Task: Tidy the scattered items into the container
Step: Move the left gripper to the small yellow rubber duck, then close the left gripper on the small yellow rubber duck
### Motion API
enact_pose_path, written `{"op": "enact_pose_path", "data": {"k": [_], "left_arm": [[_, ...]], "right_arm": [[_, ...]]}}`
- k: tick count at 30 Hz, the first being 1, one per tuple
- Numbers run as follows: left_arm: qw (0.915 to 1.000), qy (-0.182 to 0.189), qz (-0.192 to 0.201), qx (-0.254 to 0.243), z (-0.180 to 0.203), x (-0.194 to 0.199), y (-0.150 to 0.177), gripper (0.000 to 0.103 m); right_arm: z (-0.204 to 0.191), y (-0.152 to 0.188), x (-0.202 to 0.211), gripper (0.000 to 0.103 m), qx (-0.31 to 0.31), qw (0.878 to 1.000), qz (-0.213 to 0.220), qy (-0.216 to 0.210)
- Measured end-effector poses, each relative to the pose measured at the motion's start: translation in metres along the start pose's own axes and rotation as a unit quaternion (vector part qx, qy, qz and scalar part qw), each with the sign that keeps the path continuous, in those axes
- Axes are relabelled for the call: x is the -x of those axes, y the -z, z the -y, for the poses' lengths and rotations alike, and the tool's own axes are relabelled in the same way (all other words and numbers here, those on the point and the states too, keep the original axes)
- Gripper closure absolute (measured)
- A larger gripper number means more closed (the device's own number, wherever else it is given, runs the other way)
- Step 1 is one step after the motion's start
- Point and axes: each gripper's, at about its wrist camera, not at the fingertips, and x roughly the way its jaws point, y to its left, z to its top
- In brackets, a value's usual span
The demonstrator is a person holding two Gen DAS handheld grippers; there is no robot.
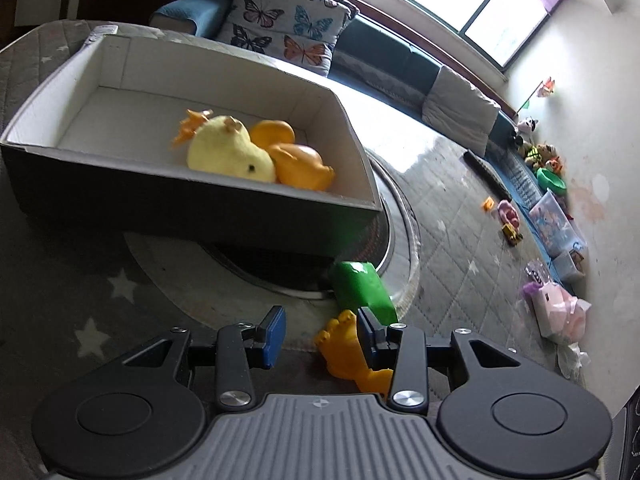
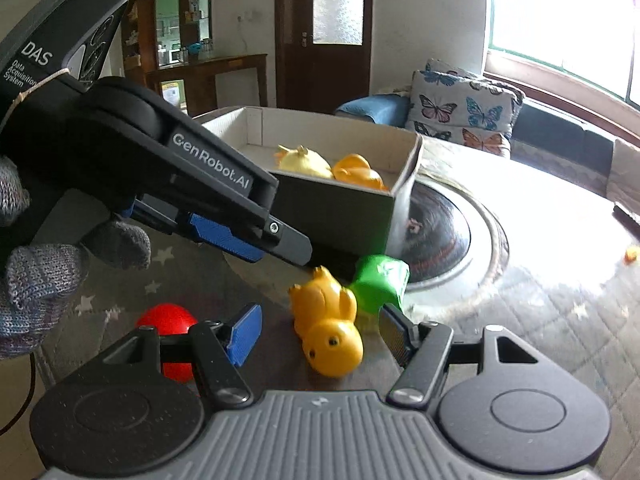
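An orange rubber animal toy (image 2: 328, 320) lies on the grey star mat, head toward the right wrist camera, between the fingers of my open right gripper (image 2: 320, 316) with a gap on both sides. Its feet (image 1: 344, 344) sit beside the right finger of my left gripper (image 1: 320, 324), which is also open; that gripper (image 2: 280, 254) reaches in from the upper left. A green block (image 2: 380, 280) (image 1: 360, 288) lies just beyond the toy. A red ball (image 2: 168, 320) rests behind my right gripper's left finger. The dark box (image 1: 200, 208) (image 2: 340, 216) holds a yellow plush duck (image 1: 228, 152) and orange toys (image 1: 300, 164).
The box sits partly over a round dark disc with a metal rim (image 2: 440, 232). A butterfly cushion (image 1: 288, 20) and a blue bench stand behind it. Several toys and bags (image 1: 540, 152) line the right wall. A gloved hand (image 2: 40, 280) holds the left gripper.
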Motion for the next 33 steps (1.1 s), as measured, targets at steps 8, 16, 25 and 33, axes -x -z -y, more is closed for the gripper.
{"op": "enact_pose_path", "data": {"k": [8, 16, 25, 33], "left_arm": [[1.0, 0.004, -0.005, -0.005, 0.006, -0.006, 0.001, 0.062], [0.9999, 0.005, -0.009, -0.008, 0.008, -0.013, -0.001, 0.062], [0.9999, 0.007, -0.01, -0.009, 0.007, -0.017, -0.003, 0.062], [0.9996, 0.02, -0.015, -0.01, 0.008, -0.02, -0.003, 0.062]], "right_arm": [[0.01, 0.008, 0.0, 0.037, -0.025, 1.0, -0.008, 0.012], [0.012, 0.012, -0.001, 0.038, -0.04, 0.999, -0.014, 0.013], [0.008, 0.016, -0.003, 0.043, -0.039, 0.999, -0.022, 0.006], [0.008, 0.017, -0.002, 0.051, -0.042, 0.999, -0.024, 0.006]]}}
